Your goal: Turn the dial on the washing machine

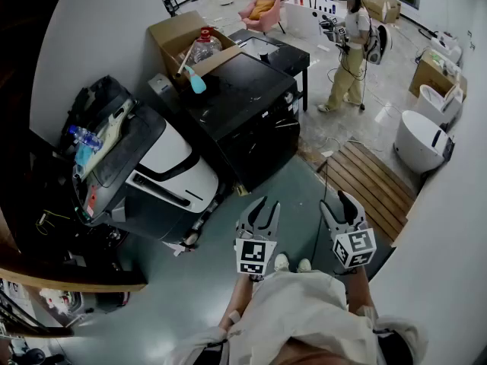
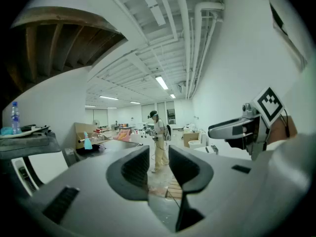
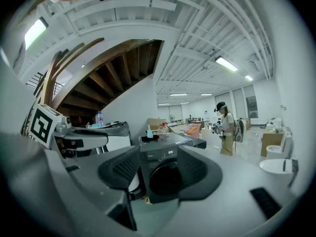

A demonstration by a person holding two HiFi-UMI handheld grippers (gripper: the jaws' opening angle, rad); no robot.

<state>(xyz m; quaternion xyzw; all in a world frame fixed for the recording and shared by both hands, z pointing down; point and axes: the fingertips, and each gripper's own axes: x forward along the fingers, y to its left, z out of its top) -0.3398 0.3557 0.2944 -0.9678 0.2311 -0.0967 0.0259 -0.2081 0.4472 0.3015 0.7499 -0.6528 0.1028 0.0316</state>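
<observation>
Washing machine (image 1: 251,128): black front-loader standing on the floor against the wall, door and control panel facing the person, up and left of both grippers in the head view and well apart from them. Dial can't be picked out on the panel at this range; in the right gripper view the washing machine (image 3: 160,157) shows only a small lit display above the round door. On its lid: blue spray bottle (image 1: 194,82), with an open cardboard box (image 1: 179,40) at the back edge. Right gripper (image 1: 336,201) is held about level, jaws apart, nothing between the pads; its own view (image 3: 160,164) frames the machine in the gap, far off. Left gripper (image 1: 261,204) sits just beside it, also about level, jaws with a narrower gap and empty; through that gap (image 2: 159,157) only floor and a distant person (image 2: 159,142) show. Neither gripper touches anything. Left of the washer, a white-and-black appliance (image 1: 163,177) stands close by, with clutter and a water bottle (image 1: 80,135) piled on top. Right of the grippers, a wooden slatted platform (image 1: 373,177) lies on the floor, white bathroom fixtures (image 1: 422,143) beyond it. Far back, the same person (image 1: 348,52) stands with gear, near a pink armchair (image 1: 262,7).
</observation>
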